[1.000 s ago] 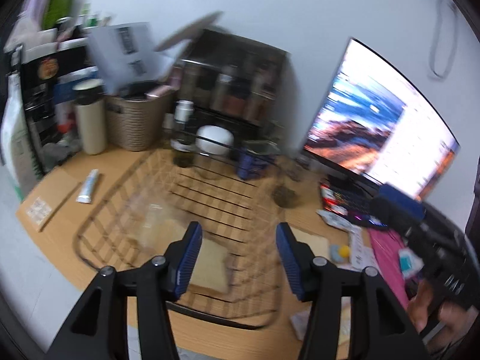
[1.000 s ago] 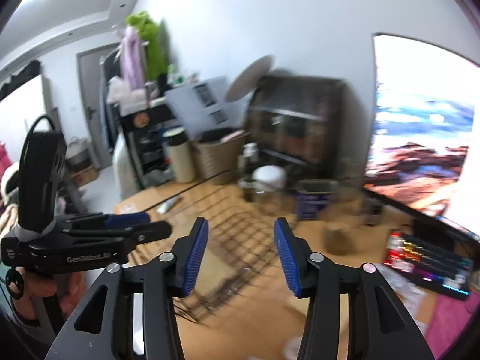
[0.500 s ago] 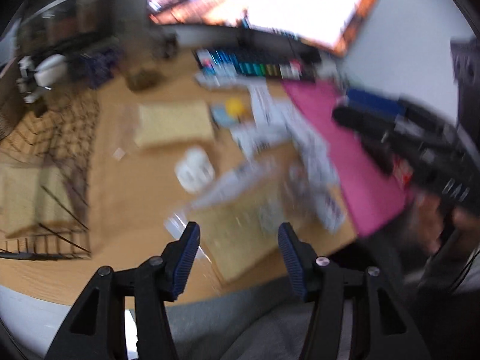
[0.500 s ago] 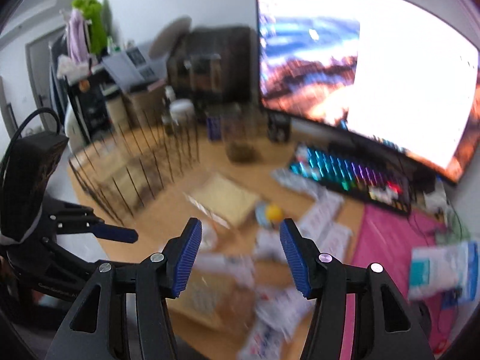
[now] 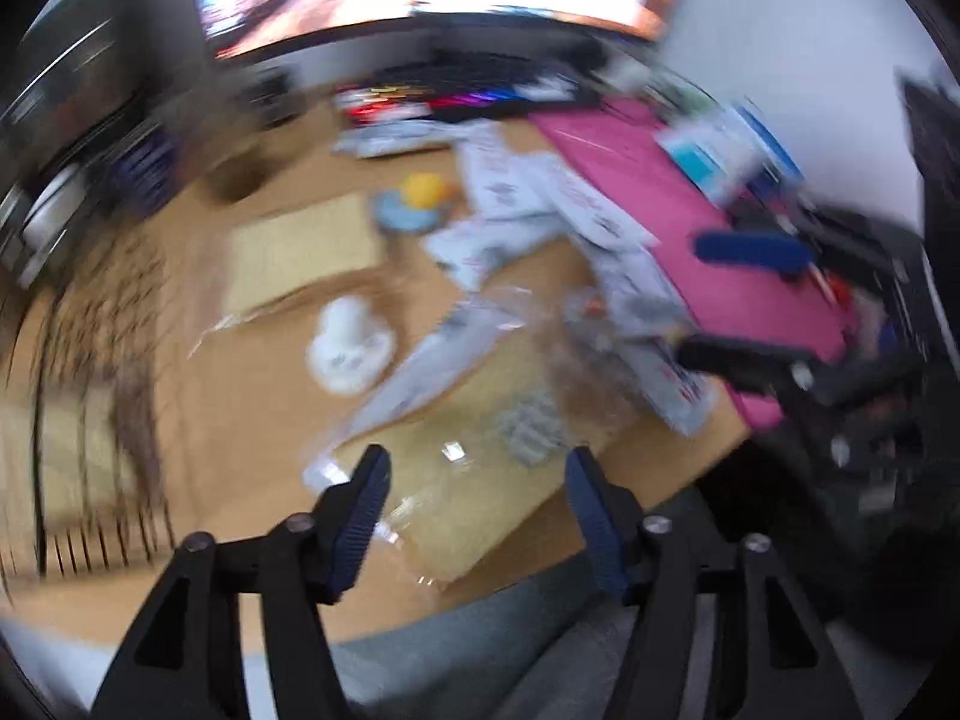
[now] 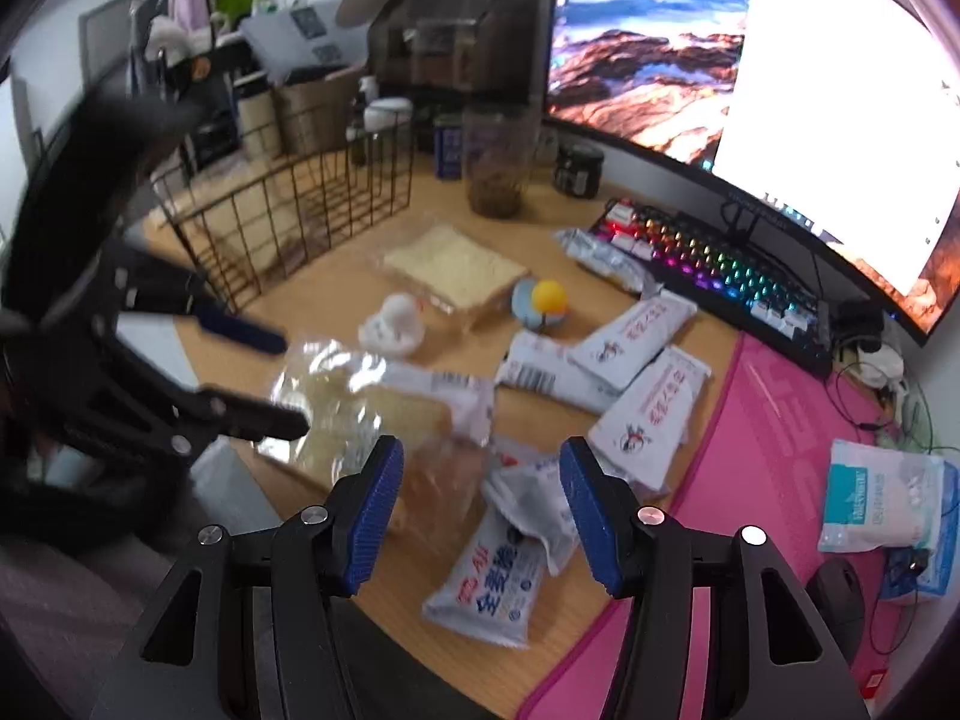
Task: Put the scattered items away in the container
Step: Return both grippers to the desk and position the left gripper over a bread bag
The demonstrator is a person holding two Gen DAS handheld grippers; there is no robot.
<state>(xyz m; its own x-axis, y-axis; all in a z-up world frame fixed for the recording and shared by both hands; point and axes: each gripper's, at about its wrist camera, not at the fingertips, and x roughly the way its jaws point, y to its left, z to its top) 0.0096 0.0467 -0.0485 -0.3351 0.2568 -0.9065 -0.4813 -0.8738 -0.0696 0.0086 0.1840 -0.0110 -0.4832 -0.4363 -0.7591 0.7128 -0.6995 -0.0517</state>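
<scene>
Crinkled clear plastic around a slab of bread [image 6: 360, 414] lies at the desk's near edge, at about 9 o'clock from the right gripper [image 6: 480, 504] in its own view. The left gripper [image 5: 474, 510] hangs right above the same bag, seen blurred in the left view as bagged bread [image 5: 480, 492]. Its jaws are opening with nothing pressed between the pads — probably being set wide enough to take the bag's soft bulk. The right gripper's jaws stand about half apart and empty, aimed at a white snack packet [image 6: 492, 582] with red and blue print.

Both tools point steeply down, which suits flat, limp packets best pinched from above.

The wire basket [image 6: 288, 210], the container, sits at 10 o'clock in the right view. A pale slab seems to lie inside it already, though the wires hide much. Near its open side lie a second bread slice in film [image 6: 456, 270], a small white pot [image 6: 393, 324] and a yellow ball on a blue dish [image 6: 543, 300].

More white packets [image 6: 636, 330] fan out toward 1 o'clock, up against the lit keyboard [image 6: 720, 264] and overlapping the pink mat [image 6: 780, 432].

Room is tight at the front — the bagged bread reaches the desk rim, so a careless nudge could tip it off. The lane from there to the basket at 10 o'clock looks open, apart from the white pot.
</scene>
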